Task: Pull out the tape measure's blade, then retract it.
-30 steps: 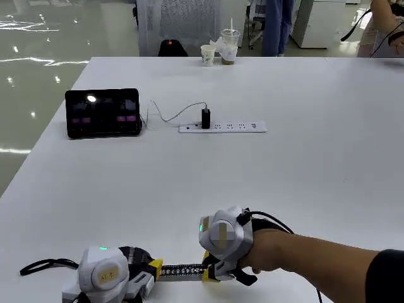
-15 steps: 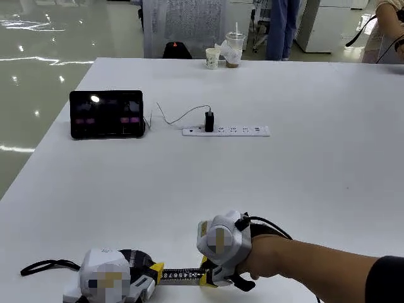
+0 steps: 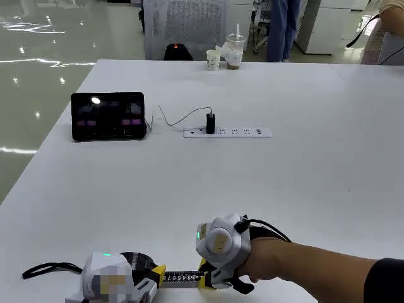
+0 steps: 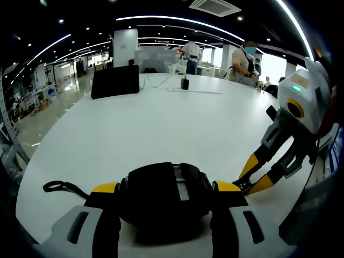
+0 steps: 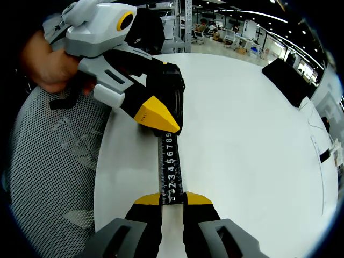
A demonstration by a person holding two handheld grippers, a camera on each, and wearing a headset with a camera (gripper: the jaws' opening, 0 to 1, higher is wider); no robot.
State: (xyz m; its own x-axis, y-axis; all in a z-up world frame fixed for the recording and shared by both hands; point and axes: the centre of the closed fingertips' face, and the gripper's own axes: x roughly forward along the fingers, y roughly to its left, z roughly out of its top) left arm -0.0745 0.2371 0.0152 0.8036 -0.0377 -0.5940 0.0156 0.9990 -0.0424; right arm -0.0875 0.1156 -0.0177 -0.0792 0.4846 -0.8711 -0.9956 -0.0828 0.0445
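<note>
The black tape measure (image 4: 161, 201) sits low over the white table (image 3: 252, 183), clamped between the yellow-tipped jaws of my left gripper (image 4: 166, 187). In the head view that left gripper (image 3: 148, 270) is at the bottom left, by the table's near edge. A short length of blade (image 5: 170, 166) with black numerals runs out of the tape measure (image 5: 169, 91) to my right gripper (image 5: 172, 199), which is shut on the blade's end. In the head view the blade (image 3: 182, 276) spans the small gap between the tape measure and the right gripper (image 3: 203, 278).
The tape measure's black wrist strap (image 3: 44, 270) trails left on the table. Further back lie a dark tablet (image 3: 108, 115), a white power strip (image 3: 237, 132) with a black charger, and cups (image 3: 226, 57) at the far edge. People stand beyond the table.
The head camera has tilted a little. The gap between the two grippers has narrowed slightly, so a bit less blade shows. Both grips are unchanged.
</note>
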